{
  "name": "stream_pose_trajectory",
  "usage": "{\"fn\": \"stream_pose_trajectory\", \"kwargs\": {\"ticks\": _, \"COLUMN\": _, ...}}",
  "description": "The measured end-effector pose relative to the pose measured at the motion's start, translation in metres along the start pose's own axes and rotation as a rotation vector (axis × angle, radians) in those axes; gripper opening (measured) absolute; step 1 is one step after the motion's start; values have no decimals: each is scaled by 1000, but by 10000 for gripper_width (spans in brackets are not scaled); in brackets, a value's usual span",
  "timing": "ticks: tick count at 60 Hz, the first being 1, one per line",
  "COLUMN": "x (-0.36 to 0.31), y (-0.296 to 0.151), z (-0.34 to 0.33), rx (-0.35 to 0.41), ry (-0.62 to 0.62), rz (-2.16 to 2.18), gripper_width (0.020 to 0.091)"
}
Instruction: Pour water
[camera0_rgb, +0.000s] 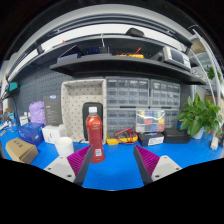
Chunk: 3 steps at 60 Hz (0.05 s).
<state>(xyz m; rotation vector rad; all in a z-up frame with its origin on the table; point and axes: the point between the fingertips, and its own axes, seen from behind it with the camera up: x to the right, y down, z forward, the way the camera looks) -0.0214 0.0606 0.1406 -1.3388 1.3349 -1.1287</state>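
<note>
Workshop: pegboard (83, 100), parts drawers (135, 95), cluttered shelf (110, 62).

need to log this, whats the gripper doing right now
Gripper: open, holding nothing; the red bottle stands just ahead of the fingers, on the blue table.

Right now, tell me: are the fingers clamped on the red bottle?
No. The red bottle stands on the blue table beyond the fingers, which are spread apart with nothing between them.

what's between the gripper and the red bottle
Nothing: in the gripper view only bare blue table lies between the open gripper and the red bottle, which stands just ahead of the left finger.
</note>
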Motion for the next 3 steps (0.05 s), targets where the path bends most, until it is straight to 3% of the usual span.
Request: {"fn": "stream_pose_trajectory", "kwargs": {"ticks": 3, "x": 2, "y": -1, "z": -1, "rx": 1, "ry": 5, "rz": 1, "gripper_width": 833}}
